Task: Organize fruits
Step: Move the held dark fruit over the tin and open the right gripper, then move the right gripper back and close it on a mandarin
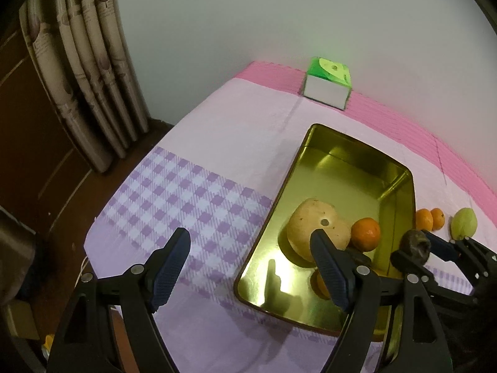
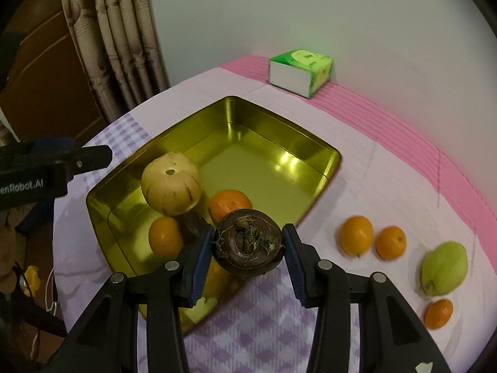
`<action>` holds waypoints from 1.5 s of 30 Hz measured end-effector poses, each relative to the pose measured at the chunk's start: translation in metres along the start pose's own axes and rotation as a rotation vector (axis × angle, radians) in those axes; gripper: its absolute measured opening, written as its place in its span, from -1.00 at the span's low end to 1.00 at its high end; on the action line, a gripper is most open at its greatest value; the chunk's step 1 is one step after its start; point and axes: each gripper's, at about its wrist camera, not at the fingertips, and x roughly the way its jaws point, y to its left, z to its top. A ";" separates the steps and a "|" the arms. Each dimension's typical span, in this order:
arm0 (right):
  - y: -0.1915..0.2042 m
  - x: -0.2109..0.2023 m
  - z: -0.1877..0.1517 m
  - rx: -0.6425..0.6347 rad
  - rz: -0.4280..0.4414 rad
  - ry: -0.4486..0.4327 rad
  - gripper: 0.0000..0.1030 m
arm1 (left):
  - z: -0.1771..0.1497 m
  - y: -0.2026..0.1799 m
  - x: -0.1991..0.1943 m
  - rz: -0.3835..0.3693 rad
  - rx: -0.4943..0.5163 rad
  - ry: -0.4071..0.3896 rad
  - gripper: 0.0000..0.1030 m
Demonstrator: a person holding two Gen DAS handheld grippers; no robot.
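Task thing: a dark, rooty bulb, carried above the near right rim of the gold tin.
Right gripper: fingers clamped on the bulb's two sides, root end facing the camera.
Left gripper: fingers spread wide, nothing between them, over the tin's near left edge.
Tin contents: a pale round fruit and oranges crowd the near left part; the far half lies bare.
Key relation: free floor lies ahead and far of the bulb; the right hand is nearer.
Outside the tin: oranges and a green pear on the worktop, right.
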 end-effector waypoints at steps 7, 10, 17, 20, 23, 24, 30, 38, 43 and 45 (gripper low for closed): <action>0.013 0.023 0.009 -0.060 0.011 0.034 -0.18 | 0.000 0.002 0.004 0.007 -0.005 0.016 0.55; 0.015 0.028 0.009 -0.067 0.009 0.040 -0.18 | 0.000 0.003 0.006 0.010 -0.010 0.022 0.54; 0.015 0.032 0.011 -0.061 0.011 0.041 -0.18 | 0.000 0.004 0.008 0.011 -0.015 0.028 0.55; 0.014 0.033 0.011 -0.050 0.016 0.042 -0.18 | 0.001 0.005 0.008 0.010 -0.022 0.028 0.55; 0.013 0.033 0.011 -0.042 0.016 0.041 -0.18 | 0.000 0.004 0.008 0.013 -0.025 0.031 0.55; 0.012 0.033 0.011 -0.042 0.016 0.041 -0.18 | 0.000 0.004 0.009 0.013 -0.025 0.033 0.55; 0.010 0.032 0.010 -0.037 0.022 0.041 -0.17 | 0.000 0.003 0.009 0.014 -0.025 0.035 0.55; 0.006 0.031 0.008 -0.024 0.027 0.042 -0.17 | -0.001 0.001 0.009 0.008 -0.017 0.025 0.55; 0.006 0.027 0.006 -0.026 0.024 0.036 -0.17 | -0.003 -0.001 0.010 0.007 -0.008 0.025 0.55; 0.007 0.025 0.007 -0.026 0.025 0.030 -0.16 | -0.003 -0.002 0.010 0.006 -0.008 0.024 0.55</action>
